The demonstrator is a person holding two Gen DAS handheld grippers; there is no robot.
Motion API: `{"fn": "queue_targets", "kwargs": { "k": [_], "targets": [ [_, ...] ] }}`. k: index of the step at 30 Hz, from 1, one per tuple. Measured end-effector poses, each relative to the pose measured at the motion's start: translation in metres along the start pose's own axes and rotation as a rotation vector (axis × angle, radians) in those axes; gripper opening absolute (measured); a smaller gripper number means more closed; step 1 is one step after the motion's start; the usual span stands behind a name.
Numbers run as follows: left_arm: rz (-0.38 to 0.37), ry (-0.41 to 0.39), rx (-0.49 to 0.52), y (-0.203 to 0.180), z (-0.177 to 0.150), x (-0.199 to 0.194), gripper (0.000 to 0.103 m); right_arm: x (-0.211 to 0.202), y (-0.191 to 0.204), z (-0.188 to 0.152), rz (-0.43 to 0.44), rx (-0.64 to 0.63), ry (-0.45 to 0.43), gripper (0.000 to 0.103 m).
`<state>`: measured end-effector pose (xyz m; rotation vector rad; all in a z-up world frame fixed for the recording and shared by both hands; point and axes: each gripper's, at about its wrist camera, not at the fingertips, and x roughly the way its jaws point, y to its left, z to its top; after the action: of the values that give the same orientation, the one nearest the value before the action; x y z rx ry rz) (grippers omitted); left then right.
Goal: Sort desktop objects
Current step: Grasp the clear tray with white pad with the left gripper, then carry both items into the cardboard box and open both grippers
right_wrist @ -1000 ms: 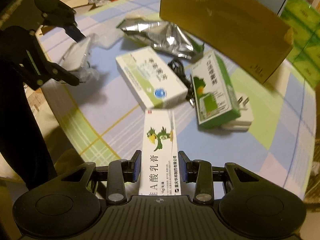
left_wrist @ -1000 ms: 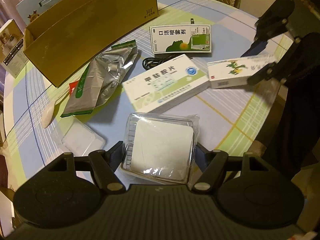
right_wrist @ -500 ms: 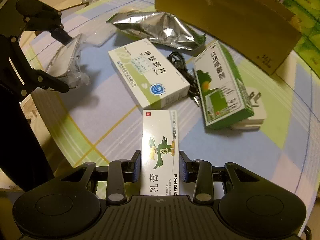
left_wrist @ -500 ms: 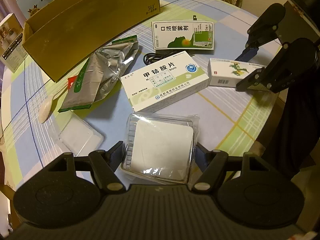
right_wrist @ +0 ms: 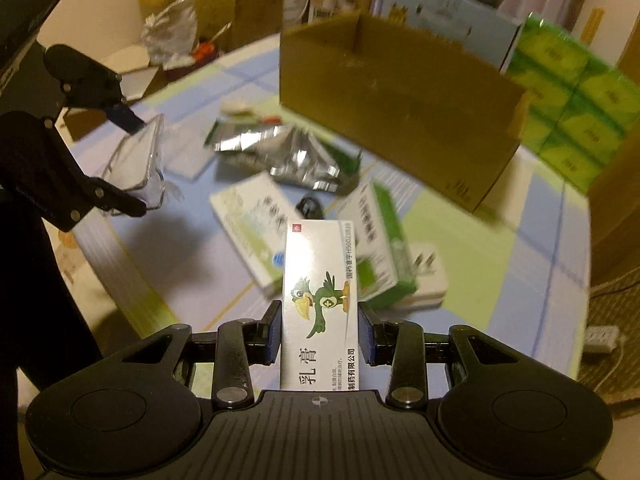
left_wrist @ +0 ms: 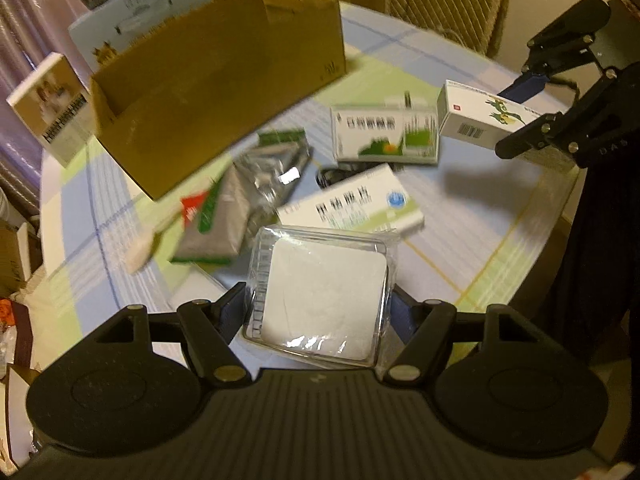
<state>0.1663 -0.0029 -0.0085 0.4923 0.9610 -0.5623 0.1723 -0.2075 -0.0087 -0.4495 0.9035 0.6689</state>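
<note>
Clear plastic case (left_wrist: 320,292) squeezed in the left hand-held gripper (left_wrist: 318,312), above the tabletop (left_wrist: 480,216) | bird box (right_wrist: 320,296) squeezed in the right hand-held gripper (right_wrist: 319,332), up high too

Left gripper (left_wrist: 318,308) clamped, right gripper (right_wrist: 319,332) too (both loaded) — raised

We cannot read the two medicine boxes (left_wrist: 352,204) on the table (left_wrist: 472,256), smeared by motion in both views, and the foil pouch (right_wrist: 288,156) is blurred too. The clear pack (left_wrist: 320,296) hides the nearer box's lower edge, and the ointment box (right_wrist: 320,300) covers part of both. The ointment box's near end is hidden behind the gripper body.
</note>
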Motion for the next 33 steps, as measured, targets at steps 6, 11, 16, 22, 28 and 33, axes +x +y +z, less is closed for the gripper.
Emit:
{"fn": "queue_targets", "kwargs": {
  "k": [6,11,16,22,28,33],
  "targets": [
    [0.024,-0.034,-0.019,0.008,0.024,-0.022,0.068,-0.02,-0.006,0.024,-0.009,0.006,-0.046,0.035],
    [0.037,-0.054,-0.034,0.02,0.043,-0.033,0.068,-0.031,-0.016,0.049,-0.01,0.016,-0.083,0.035],
    [0.047,-0.079,-0.056,0.042,0.072,-0.037,0.068,-0.035,-0.036,0.085,-0.023,0.045,-0.121,0.035],
    [0.062,-0.092,-0.072,0.073,0.115,-0.024,0.068,-0.02,-0.072,0.132,-0.019,0.1,-0.144,0.035],
    [0.079,-0.108,-0.125,0.114,0.163,0.003,0.068,0.006,-0.119,0.179,-0.037,0.168,-0.163,0.035],
    [0.076,-0.141,-0.307,0.155,0.193,0.029,0.068,0.032,-0.158,0.2,-0.041,0.292,-0.192,0.035]
  ]
}}
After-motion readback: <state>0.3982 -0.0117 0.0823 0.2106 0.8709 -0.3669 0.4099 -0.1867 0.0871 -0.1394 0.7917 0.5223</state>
